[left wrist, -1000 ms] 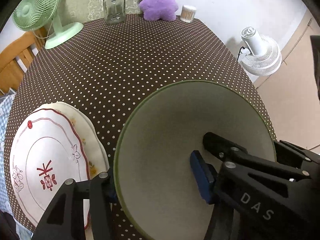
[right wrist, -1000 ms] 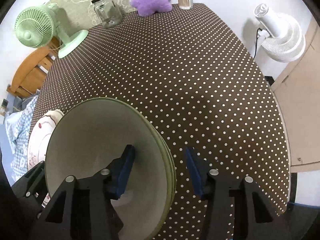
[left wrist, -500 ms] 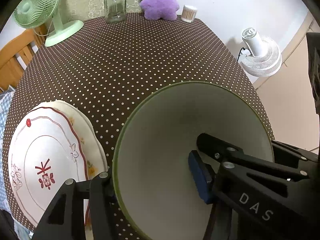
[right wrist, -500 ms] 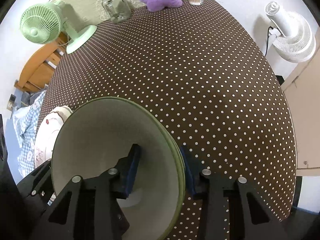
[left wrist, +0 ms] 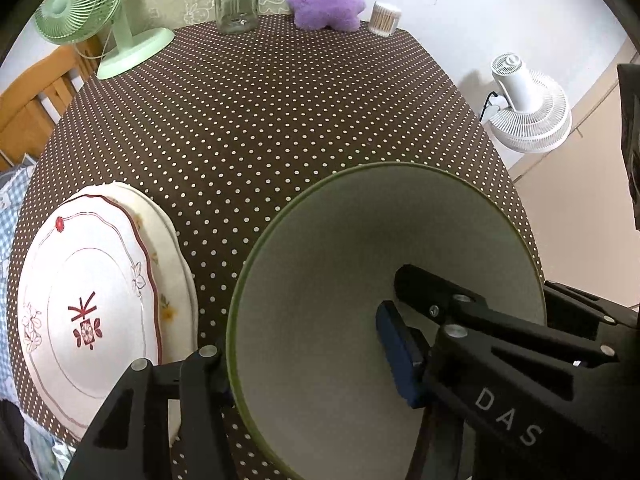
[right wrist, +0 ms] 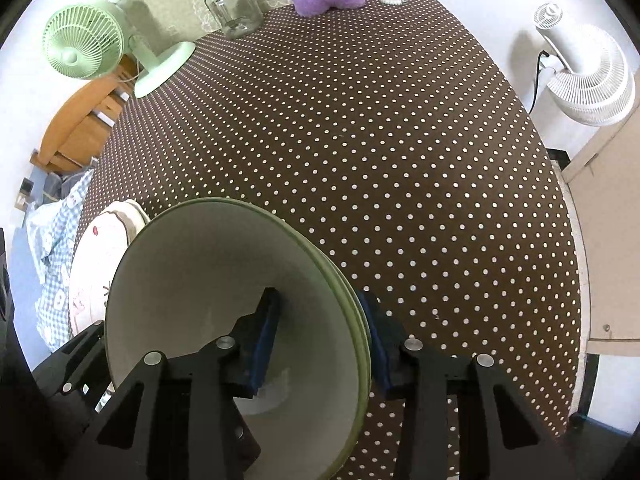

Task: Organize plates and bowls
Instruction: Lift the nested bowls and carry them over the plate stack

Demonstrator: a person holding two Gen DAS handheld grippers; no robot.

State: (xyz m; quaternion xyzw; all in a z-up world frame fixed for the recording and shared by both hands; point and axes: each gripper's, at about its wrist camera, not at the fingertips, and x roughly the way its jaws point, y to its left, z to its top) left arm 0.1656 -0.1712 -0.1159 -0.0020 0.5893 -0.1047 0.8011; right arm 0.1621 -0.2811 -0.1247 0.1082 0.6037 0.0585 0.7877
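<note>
Both tools clamp the green bowl [left wrist: 340, 280]: left tool [left wrist: 304, 356] on its left rim, right tool [right wrist: 320, 340] on its right rim. Bowl sits just right of the 2 stacked plates [left wrist: 92, 304] on the polka-dot surface [left wrist: 280, 120].

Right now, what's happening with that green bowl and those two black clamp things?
A person is tidying dishes with a handheld gripper in each hand. Both straddle the rim of the green bowl, which looks like a nested stack. The right gripper is clamped on its right edge. The left gripper has one finger inside and one outside the left edge, though its grip isn't clear. Two flowered plates sit stacked on the dotted tablecloth beside it.
</note>
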